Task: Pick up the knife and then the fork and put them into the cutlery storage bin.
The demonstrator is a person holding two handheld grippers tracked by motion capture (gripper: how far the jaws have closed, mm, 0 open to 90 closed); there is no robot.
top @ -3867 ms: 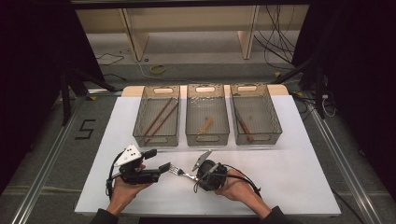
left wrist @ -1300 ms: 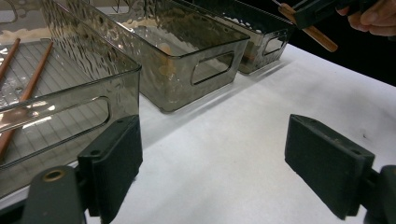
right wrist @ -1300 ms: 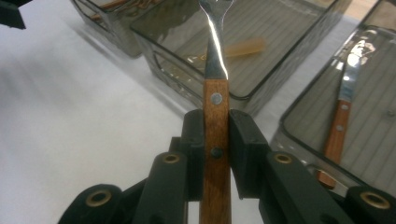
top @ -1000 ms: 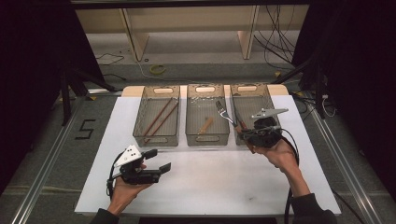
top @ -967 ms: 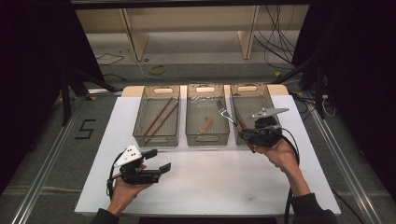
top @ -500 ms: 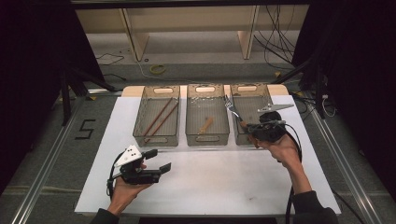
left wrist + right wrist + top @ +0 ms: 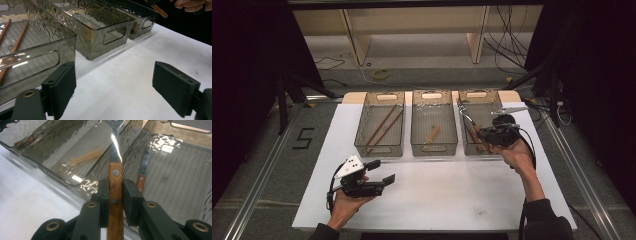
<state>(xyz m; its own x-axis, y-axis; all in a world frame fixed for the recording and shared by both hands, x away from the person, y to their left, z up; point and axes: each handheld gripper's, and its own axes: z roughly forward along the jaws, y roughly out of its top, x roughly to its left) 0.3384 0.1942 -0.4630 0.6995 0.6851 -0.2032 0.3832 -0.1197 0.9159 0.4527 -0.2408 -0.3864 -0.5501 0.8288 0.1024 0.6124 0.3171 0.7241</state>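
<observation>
Fork (image 7: 468, 118) status, high view: R gripper (image 7: 482, 132) has carried it from the near table edge by the L gripper, where it was a few sec ago, up to the far right bin (image 7: 478, 122); over the last sec it slid across from the gap between middle and right bins to over the right bin's left wall. Tines point away from the person. My read: transport is nearly done, drop into the right bin is next. L gripper (image 7: 379, 172) hasn't budged, parked on the white table (image 7: 452, 195), jaws wide apart, nothing in them.

L gripper view: both black jaws spread with bare table between. Left bin (image 7: 37, 50) has two long brown sticks (image 7: 15, 47); middle bin (image 7: 105, 30) has a small pale wooden piece (image 7: 88, 25), hard to ID.

R gripper view: jaws clamped on the fork's wooden handle (image 7: 115, 195), pads tight on both sides, metal neck sticking out ahead over the bin wall. Right bin already has a wood-handled utensil (image 7: 143, 173), likely a knife, lying flat on the floor. Middle bin shows the pale wooden piece, looks like a small spoon or spatula.
</observation>
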